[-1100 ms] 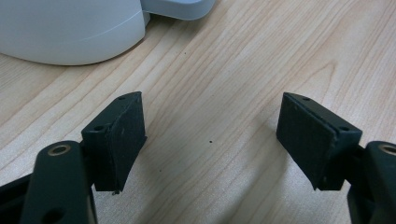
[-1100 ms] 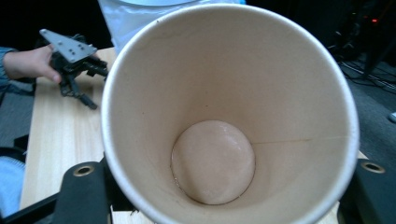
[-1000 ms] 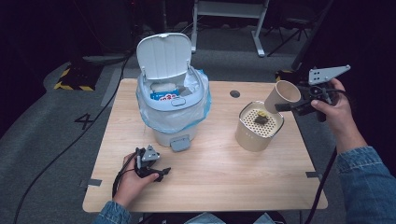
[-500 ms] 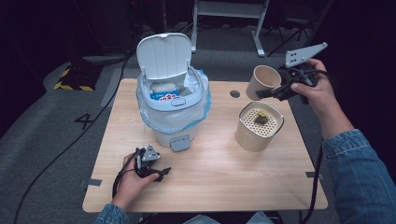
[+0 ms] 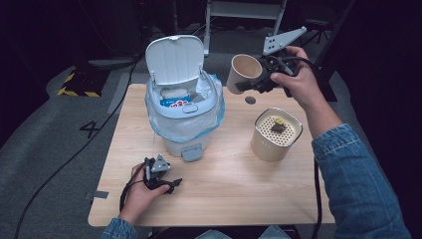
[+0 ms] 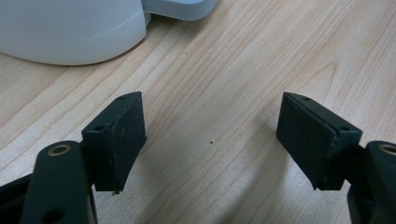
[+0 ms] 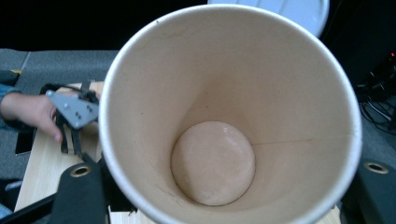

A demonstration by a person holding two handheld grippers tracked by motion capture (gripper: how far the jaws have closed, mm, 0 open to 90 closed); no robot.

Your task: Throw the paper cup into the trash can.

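A tan paper cup (image 5: 243,69) (image 7: 224,116) hangs tilted in the air above the table's far edge, to the right of the bin, its empty inside facing the right gripper view. My right gripper (image 5: 251,83) is shut on the cup; its jaws have just been opening a little with the cup still between them. A white pedal bin (image 5: 184,112) stands at the back left with its lid (image 5: 174,59) up and a plastic liner around it. My left gripper (image 5: 166,181) (image 6: 210,135) rests open on the wood near the front left, with nothing between its pads.
A beige round canister (image 5: 276,134) with a perforated top and a dark scrap on it stands at the right of the wooden table (image 5: 234,194). The bin's base (image 6: 70,28) and pedal (image 5: 191,153) lie just beyond the left gripper. Cables trail off the table.
My right hand has carried the cup leftward and up from above the canister towards the bin, tipping it further. The left hand has stayed put.
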